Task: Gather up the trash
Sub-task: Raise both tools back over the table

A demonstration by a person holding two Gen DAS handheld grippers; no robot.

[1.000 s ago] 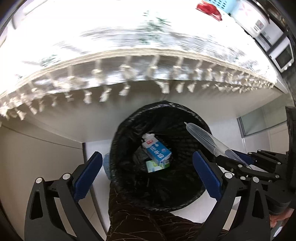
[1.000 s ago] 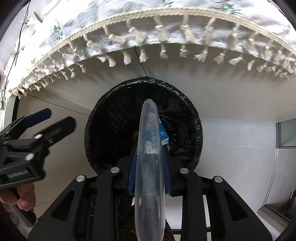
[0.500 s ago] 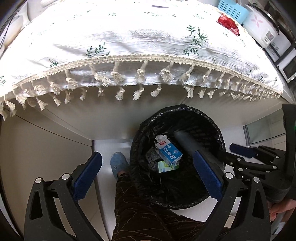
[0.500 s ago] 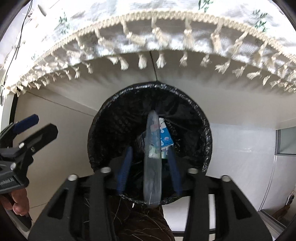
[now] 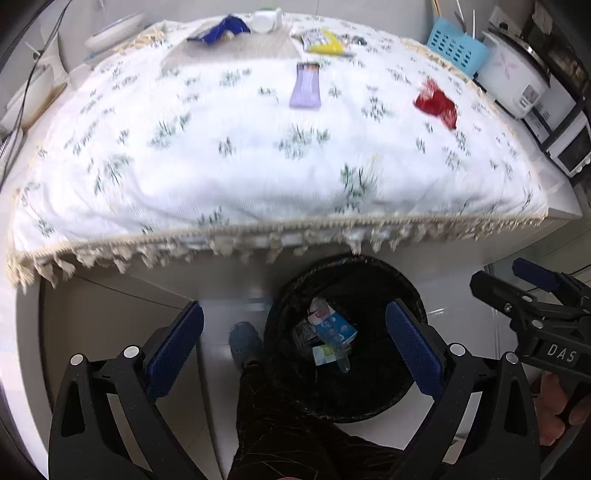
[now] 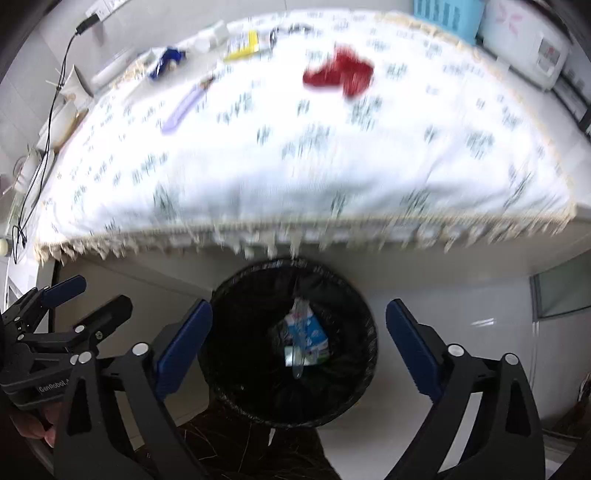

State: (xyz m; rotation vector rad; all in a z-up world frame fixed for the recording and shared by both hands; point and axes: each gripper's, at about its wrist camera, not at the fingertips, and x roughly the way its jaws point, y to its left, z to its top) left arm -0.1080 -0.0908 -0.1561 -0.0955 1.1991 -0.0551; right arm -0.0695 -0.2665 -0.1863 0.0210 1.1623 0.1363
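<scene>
A black-lined trash bin [image 5: 408, 291] [image 6: 354, 299] stands on the floor in front of the table. Inside it lie a blue and white carton [image 5: 334, 326] [image 6: 308, 332] and a clear plastic tube [image 5: 338, 354] [image 6: 298, 363]. My left gripper [image 5: 293, 345] hangs open above the bin's left side with nothing between its fingers. My right gripper [image 6: 299, 347] is over the bin, its jaws opening wide and empty. On the tablecloth lie a purple packet [image 5: 306, 85] [image 6: 183, 107], a red wrapper [image 5: 436, 103] [image 6: 338, 75], a yellow packet [image 5: 323, 40] [image 6: 242, 45] and a blue wrapper [image 5: 219, 29] [image 6: 166, 61].
The table carries a white floral cloth with a tasselled fringe [image 5: 258, 243] that overhangs the bin. A light blue basket [image 5: 456, 46] and a white cooker [image 5: 511, 79] stand at the back right. A person's dark trouser leg [image 5: 295, 424] and blue shoe [image 5: 242, 341] are beside the bin.
The right gripper let go of the clear tube, which dropped into the bin. Both grippers rose, so the tabletop and its litter have come into view.
</scene>
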